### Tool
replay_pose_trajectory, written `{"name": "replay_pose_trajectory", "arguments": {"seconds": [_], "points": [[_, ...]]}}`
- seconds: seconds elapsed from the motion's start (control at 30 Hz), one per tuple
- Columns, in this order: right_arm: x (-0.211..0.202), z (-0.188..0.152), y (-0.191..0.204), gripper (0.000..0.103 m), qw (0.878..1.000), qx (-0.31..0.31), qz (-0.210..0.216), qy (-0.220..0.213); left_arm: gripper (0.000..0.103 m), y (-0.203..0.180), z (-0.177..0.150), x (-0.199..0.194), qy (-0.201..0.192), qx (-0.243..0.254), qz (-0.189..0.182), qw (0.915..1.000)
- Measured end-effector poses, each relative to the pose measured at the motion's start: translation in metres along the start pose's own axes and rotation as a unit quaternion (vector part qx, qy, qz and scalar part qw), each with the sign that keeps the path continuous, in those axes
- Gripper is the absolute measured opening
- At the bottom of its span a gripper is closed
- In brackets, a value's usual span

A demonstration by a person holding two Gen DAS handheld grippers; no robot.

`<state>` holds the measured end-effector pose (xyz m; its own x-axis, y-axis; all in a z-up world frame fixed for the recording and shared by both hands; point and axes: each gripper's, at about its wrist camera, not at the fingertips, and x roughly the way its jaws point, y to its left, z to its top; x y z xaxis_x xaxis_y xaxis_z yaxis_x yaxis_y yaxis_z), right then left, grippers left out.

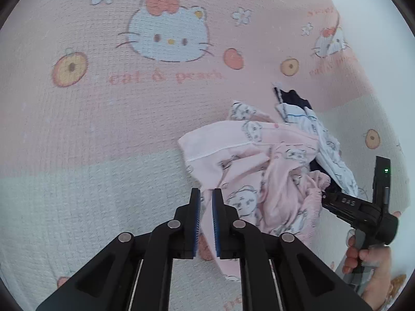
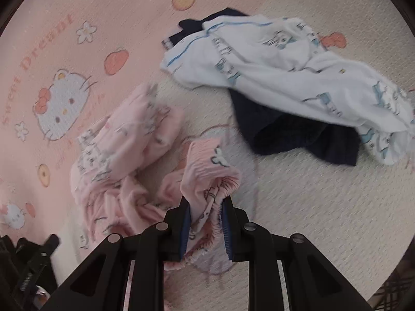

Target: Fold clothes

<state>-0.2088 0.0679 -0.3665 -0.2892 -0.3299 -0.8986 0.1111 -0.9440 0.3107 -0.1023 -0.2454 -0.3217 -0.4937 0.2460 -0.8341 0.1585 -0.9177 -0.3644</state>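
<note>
A crumpled pink garment (image 1: 259,160) with a cartoon print lies on a pink and cream blanket (image 1: 103,103). My left gripper (image 1: 206,194) is shut on a strip of its cloth, which hangs down between the blue pads. My right gripper (image 2: 206,203) is shut on the gathered elastic band of the same pink garment (image 2: 135,140), bunched between its fingers. From the left wrist view the right gripper (image 1: 324,197) reaches into the pink cloth from the right, held by a hand (image 1: 363,259).
A white garment (image 2: 285,70) with blue print lies over a dark navy one (image 2: 298,134) at the far right of the blanket (image 2: 311,220). The left gripper's body (image 2: 23,267) shows at the lower left of the right wrist view.
</note>
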Motion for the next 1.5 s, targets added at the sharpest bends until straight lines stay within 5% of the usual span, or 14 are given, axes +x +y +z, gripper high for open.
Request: {"name": "replay_pose_trajectory", "arguments": {"seconds": [0.03,0.13,0.33,0.37,0.4,0.43,0.5,0.77,1.03,1.17,1.33,1.5], "points": [[-0.003,0.003,0.001,0.020,1.000,0.004,0.002,-0.009,0.017,-0.002,0.002,0.001,0.004,0.000,-0.001,1.0000],[-0.012,0.028,0.002,0.020,0.999,0.007,-0.007,-0.038,0.068,-0.007,0.007,0.006,0.017,0.002,-0.005,0.9998],[-0.019,0.029,0.014,0.021,0.997,-0.042,-0.036,-0.054,0.069,-0.014,0.019,0.016,0.035,0.017,0.005,0.9992],[-0.017,0.026,0.022,0.027,0.997,-0.048,-0.039,-0.049,0.069,-0.015,0.021,0.018,0.037,0.022,0.010,0.9990],[-0.015,0.027,0.026,0.047,0.997,-0.054,-0.046,-0.043,0.069,-0.016,0.023,0.020,0.038,0.027,0.015,0.9988],[-0.013,0.028,0.029,0.056,0.996,-0.060,-0.053,-0.038,0.069,-0.016,0.026,0.022,0.040,0.033,0.020,0.9985],[-0.009,0.029,0.037,0.060,0.994,-0.071,-0.076,-0.043,0.069,-0.018,0.030,0.026,0.042,0.044,0.030,0.9977],[-0.025,0.014,0.023,0.062,0.999,-0.025,0.016,-0.019,0.069,-0.023,0.047,0.042,0.055,0.087,0.066,0.9925],[-0.041,-0.001,0.008,0.066,0.994,0.024,0.110,0.007,0.069,-0.023,0.045,0.061,0.083,0.080,0.050,0.9921],[-0.030,-0.008,0.017,0.071,0.983,0.003,0.176,0.058,0.069,-0.014,0.050,0.067,0.091,0.053,0.037,0.9938],[-0.010,-0.027,0.037,0.071,0.978,-0.031,0.169,0.117,0.069,-0.001,0.056,0.073,0.105,0.000,-0.008,0.9944],[0.001,-0.034,0.053,0.071,0.976,-0.067,0.164,0.126,0.069,0.004,0.055,0.079,0.096,-0.017,-0.042,0.9944]]}}
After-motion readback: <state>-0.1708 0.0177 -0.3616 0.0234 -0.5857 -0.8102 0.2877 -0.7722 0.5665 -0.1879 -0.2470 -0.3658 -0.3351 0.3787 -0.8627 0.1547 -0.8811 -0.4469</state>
